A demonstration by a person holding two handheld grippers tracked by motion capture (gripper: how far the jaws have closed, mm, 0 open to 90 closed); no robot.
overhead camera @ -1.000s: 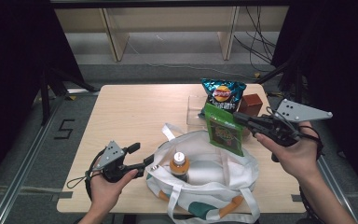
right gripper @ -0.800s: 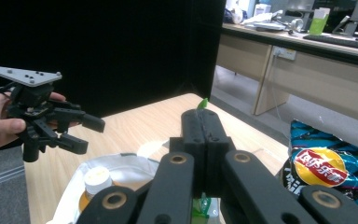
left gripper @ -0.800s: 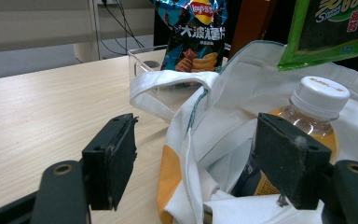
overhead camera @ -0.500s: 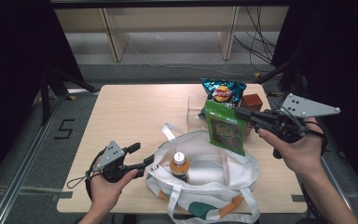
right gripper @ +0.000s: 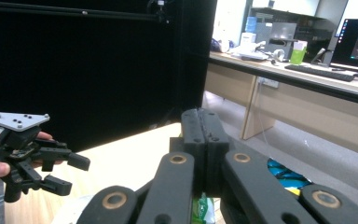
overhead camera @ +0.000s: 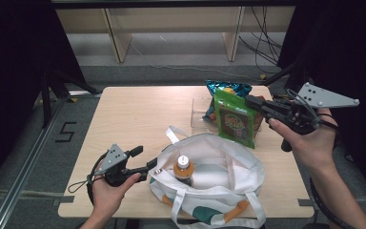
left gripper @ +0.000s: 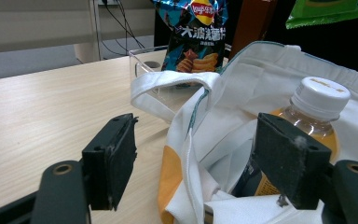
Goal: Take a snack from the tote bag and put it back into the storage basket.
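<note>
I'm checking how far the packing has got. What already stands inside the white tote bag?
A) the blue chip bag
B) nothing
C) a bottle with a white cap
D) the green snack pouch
C: the capped bottle stands upright inside the white tote bag; the right tool holds the green pouch above the table.

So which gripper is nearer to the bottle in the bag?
Left. The left gripper is at the bag's left rim, jaws open around the edge, right beside the bottle. The right gripper holds a green packet above the table's far side.
</note>
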